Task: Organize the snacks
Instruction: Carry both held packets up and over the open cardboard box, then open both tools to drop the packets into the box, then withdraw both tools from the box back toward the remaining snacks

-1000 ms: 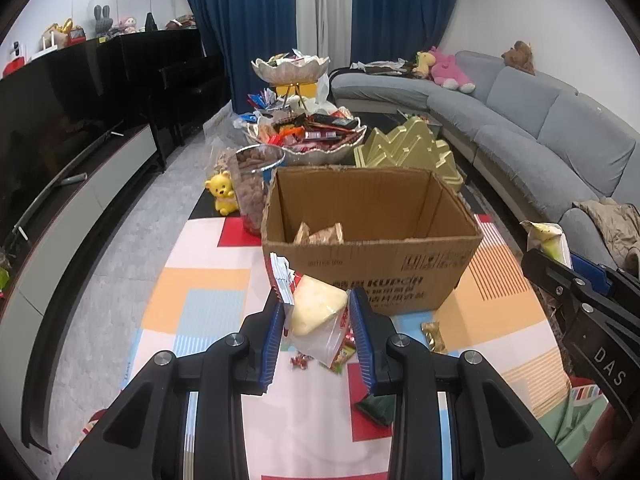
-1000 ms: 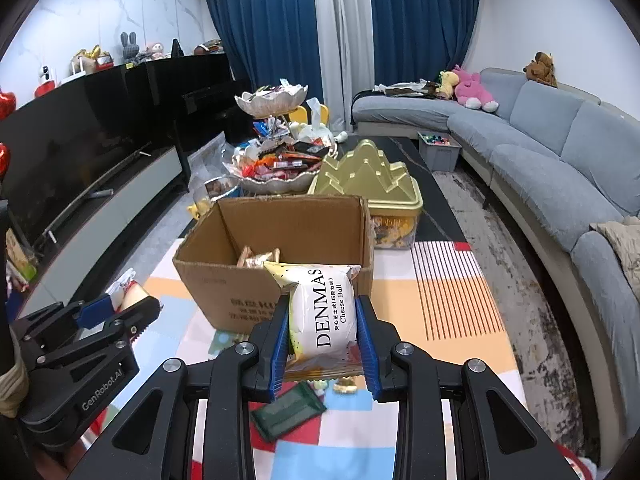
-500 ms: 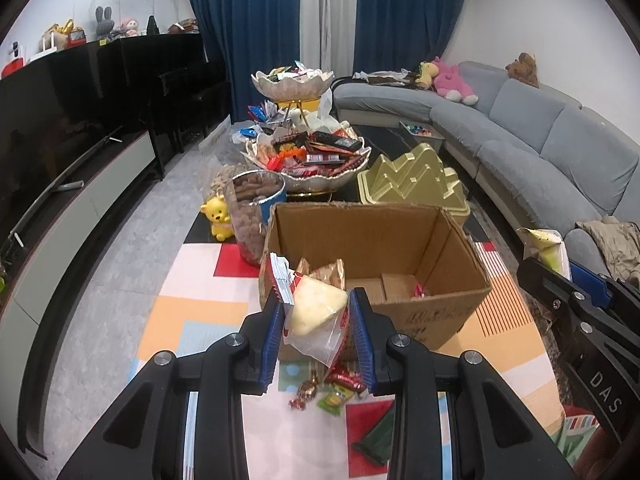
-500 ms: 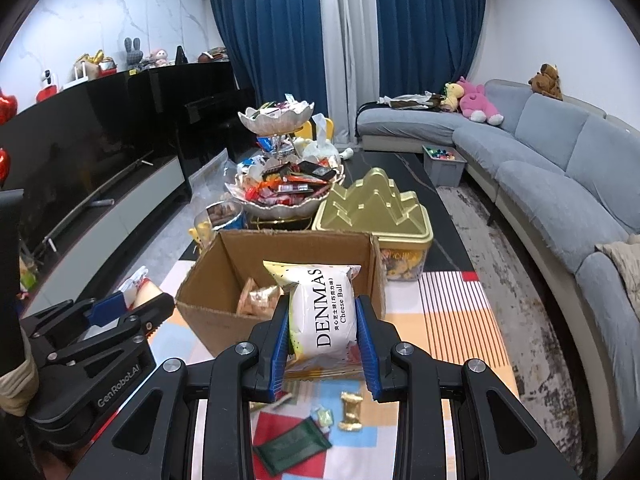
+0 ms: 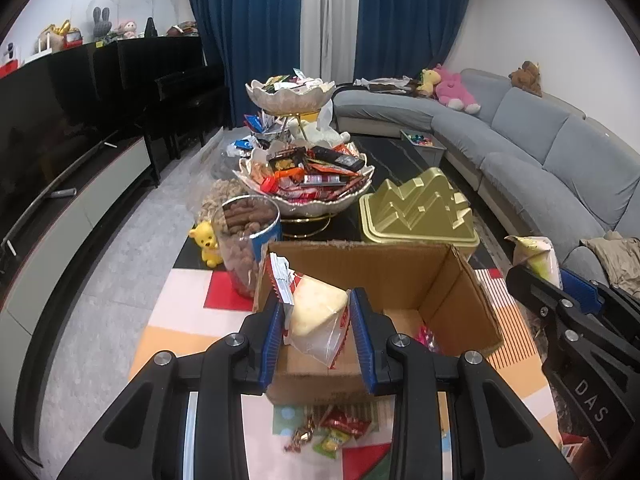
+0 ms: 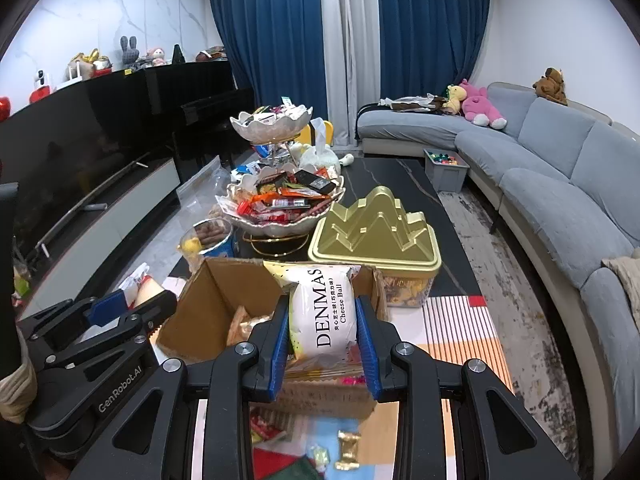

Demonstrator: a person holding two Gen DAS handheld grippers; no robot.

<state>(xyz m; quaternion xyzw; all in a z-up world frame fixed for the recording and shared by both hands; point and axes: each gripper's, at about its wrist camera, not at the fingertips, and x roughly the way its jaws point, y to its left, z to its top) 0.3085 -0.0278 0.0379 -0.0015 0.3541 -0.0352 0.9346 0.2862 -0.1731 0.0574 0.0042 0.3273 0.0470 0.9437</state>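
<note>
My left gripper (image 5: 316,312) is shut on a clear-wrapped yellow pastry packet (image 5: 314,316), held over the near wall of an open cardboard box (image 5: 460,296). My right gripper (image 6: 322,316) is shut on a white DENMAS Cheese Ball packet (image 6: 324,312) above the same cardboard box (image 6: 212,304). A few snack packets (image 6: 244,324) lie inside the box. In the left wrist view the right gripper (image 5: 532,276) shows at the right edge; in the right wrist view the left gripper (image 6: 132,304) shows at the left.
Behind the box stand a gold mountain-shaped tin (image 5: 416,212), a tiered bowl stand heaped with snacks (image 5: 308,184) and a clear jar of brown biscuits (image 5: 248,236). Loose candies (image 5: 328,434) lie on the coloured mat in front. A grey sofa (image 6: 560,184) runs along the right.
Both grippers have moved forward and slightly up with their packets, from in front of the box to above its near edge. The box interior now shows.
</note>
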